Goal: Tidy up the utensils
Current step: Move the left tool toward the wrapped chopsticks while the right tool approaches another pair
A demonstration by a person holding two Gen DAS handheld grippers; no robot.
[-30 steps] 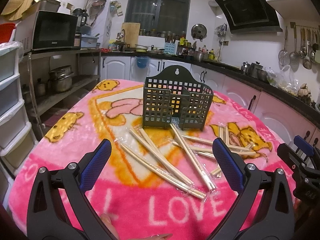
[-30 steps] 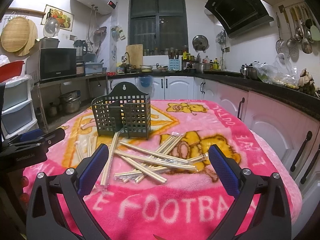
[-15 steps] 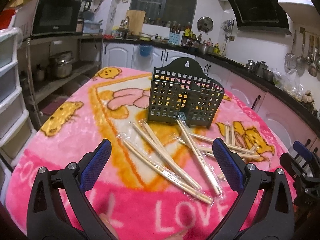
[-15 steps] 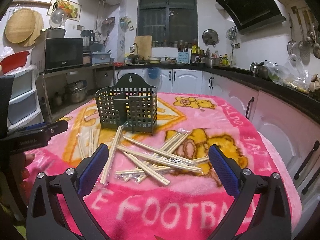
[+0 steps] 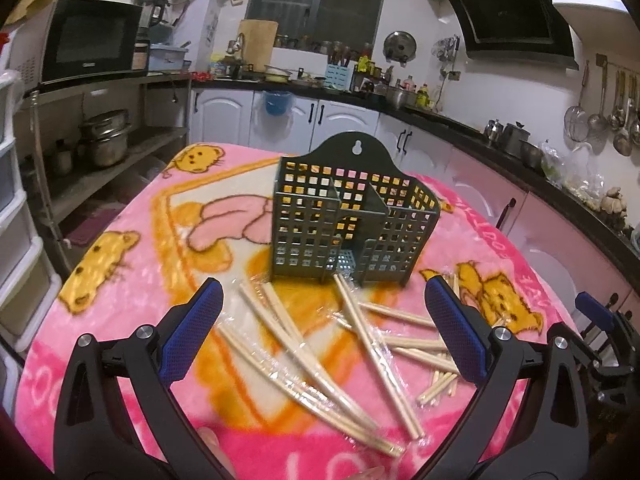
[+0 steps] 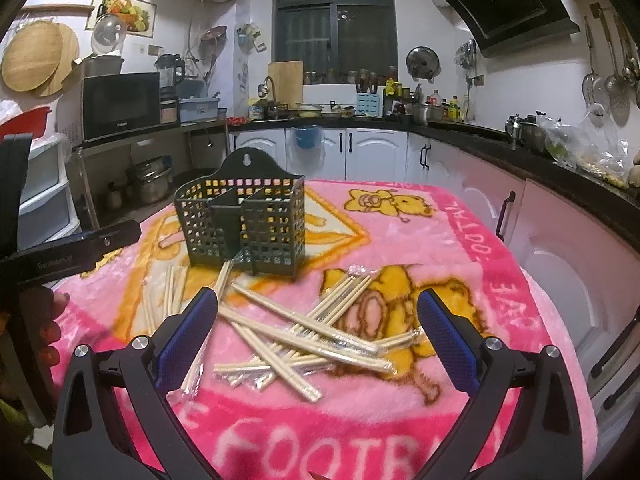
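Observation:
A dark green lattice utensil holder (image 5: 352,216) (image 6: 244,220) stands upright on the pink blanket, its compartments empty as far as I can see. Several wrapped pairs of wooden chopsticks (image 5: 316,364) (image 6: 304,340) lie scattered in front of it. My left gripper (image 5: 324,328) hangs open above the left part of the pile, nothing between its blue pads. My right gripper (image 6: 318,328) is open too, hovering over the right part of the pile. The left gripper's black body (image 6: 68,248) shows at the left edge of the right wrist view.
The pink cartoon blanket (image 5: 132,280) (image 6: 472,240) covers a round table. Kitchen cabinets and a black counter (image 6: 520,160) run along the back and right. A shelf with a microwave (image 5: 88,44) and pots stands at the left. Plastic drawers (image 5: 16,240) sit near the table's left edge.
Both grippers have moved forward and slightly down toward the chopsticks and holder, which appear larger now. Both stay open; the chopsticks and the holder have not moved.

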